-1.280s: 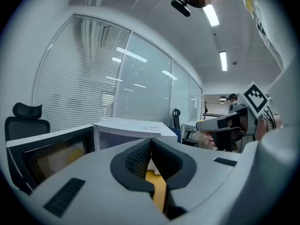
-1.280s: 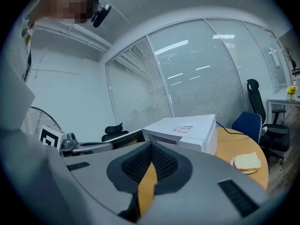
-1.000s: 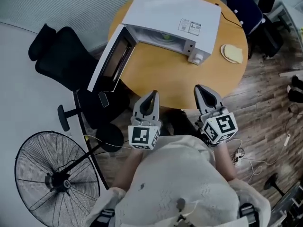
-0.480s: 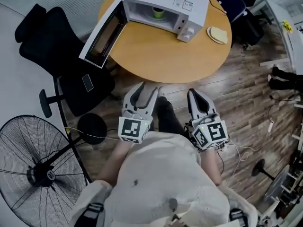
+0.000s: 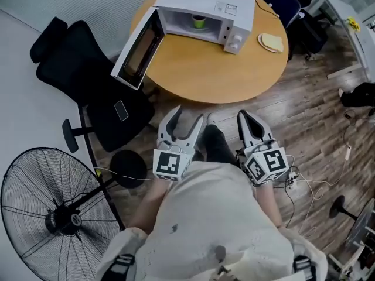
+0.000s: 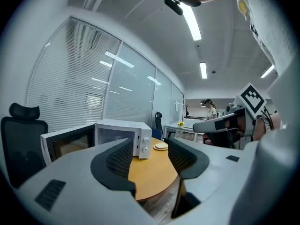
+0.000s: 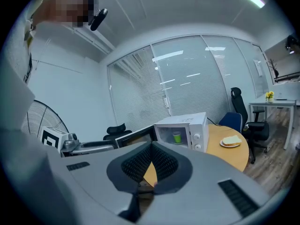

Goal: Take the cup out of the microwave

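smooth wooden table (image 5: 199,75) — smooth-cased microwave (image 5: 199,2), wood-plank floor (image 5: 316,122), matt black cloth chair (image 5: 70,57).

Microwave door (image 5: 136,51) wide open; cavity (image 5: 179,22) unobstructed

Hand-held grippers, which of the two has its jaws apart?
The left hand-held gripper: its jaws have just been opening and stand apart, empty. On the right hand-held gripper they are pressed together.

Head cam looks steeply down; both gripper cams sit low, facing level toward the distant microwave (image 5: 202,3), shared by all.
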Demonstrator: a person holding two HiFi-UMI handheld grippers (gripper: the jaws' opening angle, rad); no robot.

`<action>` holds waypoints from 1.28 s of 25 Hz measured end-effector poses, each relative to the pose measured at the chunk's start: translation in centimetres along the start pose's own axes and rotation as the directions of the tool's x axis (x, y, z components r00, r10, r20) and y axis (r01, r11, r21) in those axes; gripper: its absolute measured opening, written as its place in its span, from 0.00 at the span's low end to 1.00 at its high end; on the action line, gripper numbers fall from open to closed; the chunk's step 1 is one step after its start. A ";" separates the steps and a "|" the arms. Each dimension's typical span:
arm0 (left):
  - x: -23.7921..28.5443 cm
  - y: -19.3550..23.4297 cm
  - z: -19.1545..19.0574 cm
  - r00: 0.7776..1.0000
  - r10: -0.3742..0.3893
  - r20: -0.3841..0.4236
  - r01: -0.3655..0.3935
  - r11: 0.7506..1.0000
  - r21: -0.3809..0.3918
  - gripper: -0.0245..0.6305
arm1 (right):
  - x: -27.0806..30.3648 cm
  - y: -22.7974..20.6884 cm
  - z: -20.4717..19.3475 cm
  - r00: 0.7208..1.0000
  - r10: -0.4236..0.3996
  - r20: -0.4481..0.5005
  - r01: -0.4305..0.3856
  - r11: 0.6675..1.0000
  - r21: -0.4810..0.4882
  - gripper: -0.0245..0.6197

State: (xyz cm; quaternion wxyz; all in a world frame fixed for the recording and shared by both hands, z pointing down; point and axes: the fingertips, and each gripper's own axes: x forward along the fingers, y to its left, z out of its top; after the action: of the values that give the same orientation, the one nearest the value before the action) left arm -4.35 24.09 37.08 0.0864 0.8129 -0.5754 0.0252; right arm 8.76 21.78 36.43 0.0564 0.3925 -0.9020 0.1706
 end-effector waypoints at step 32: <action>10.9 5.2 0.1 0.991 0.118 -0.065 -0.119 0.993 -0.013 0.42 | 12.3 -7.5 4.6 0.993 0.116 -0.026 -0.116 0.993 0.011 0.05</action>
State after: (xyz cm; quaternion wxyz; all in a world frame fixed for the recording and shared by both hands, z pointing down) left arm -5.62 12.22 39.06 0.1101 0.7752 -0.6200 0.0517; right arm 5.91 6.89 36.99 0.0564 0.3374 -0.9216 0.1832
